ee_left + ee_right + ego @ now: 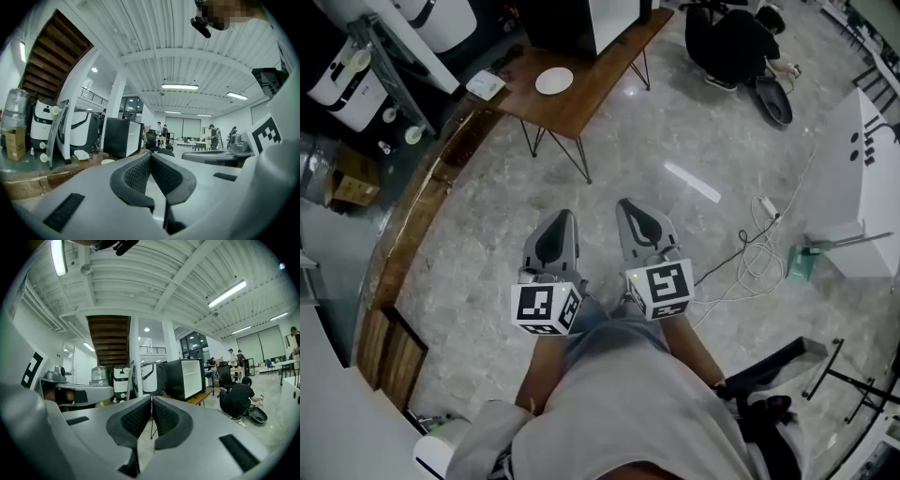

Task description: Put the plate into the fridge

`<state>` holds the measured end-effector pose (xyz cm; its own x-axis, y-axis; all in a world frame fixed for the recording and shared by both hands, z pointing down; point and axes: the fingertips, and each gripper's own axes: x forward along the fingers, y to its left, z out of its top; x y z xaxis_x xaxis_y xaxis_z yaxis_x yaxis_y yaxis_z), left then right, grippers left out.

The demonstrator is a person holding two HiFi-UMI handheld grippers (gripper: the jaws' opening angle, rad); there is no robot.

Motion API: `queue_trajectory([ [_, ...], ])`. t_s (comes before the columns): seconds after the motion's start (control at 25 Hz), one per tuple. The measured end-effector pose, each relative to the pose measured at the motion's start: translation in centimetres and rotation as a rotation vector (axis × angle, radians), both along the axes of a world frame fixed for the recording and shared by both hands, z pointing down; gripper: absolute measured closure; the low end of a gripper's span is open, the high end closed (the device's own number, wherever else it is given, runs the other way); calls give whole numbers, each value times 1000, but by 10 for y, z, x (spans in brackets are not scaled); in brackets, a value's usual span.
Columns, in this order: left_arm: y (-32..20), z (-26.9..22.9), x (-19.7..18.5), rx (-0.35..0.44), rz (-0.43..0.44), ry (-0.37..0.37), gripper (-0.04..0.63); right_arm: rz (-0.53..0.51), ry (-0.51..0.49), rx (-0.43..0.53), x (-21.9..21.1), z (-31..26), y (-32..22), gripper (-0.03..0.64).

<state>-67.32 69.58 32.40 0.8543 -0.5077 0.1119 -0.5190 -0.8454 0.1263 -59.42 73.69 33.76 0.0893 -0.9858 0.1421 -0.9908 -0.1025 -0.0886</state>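
Plate (554, 81): white, round, flat on the bench (581, 111), about mid-bench, nothing on it and nothing touching it. Seen low and small from the left gripper view too, at the bench's near edge.

Fridge (581, 21): on the bench's far end, beyond the plate; black outside, white inside with a shelf, open side plain in the right gripper view.

White box (485, 84): at the bench's left corner, apart from the plate.

Left gripper (564, 217): well short of the bench, over the floor (656, 141), aimed toward the bench. Fingers (136, 176) pressed together at the tips, gripping nothing.

Right gripper (625, 203): just beside the left one, likewise well short of the bench and aimed at it. Fingers (133, 418) closed tip to tip, empty.

Person (736, 42): crouched on the floor to the bench's right, well apart from it.

Cable (755, 248): loose on the floor, further from the bench, right of both grippers.
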Motion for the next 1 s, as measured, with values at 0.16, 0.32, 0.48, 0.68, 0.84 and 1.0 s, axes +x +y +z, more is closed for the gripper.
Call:
queue_trajectory([
  [0.16,-12,-2,19,6,-11,-2,577,-27,-10,5,14,0,-12,598],
  [0.32,-45,11,23,-27,-26,-1,577,-64,-6,-17,14,14,-43,598],
  [0.48,-95,27,35,-52,-11,-8,577,-95,17,-58,18,28,-97,598],
  [0.68,-176,25,55,-53,22,8,577,-127,62,-92,27,31,-182,598],
  [0.84,-248,20,60,-45,42,-2,577,-148,79,-107,34,27,-257,598],
  [1.0,-326,18,55,-46,57,-8,577,-143,79,-118,34,27,-335,598],
])
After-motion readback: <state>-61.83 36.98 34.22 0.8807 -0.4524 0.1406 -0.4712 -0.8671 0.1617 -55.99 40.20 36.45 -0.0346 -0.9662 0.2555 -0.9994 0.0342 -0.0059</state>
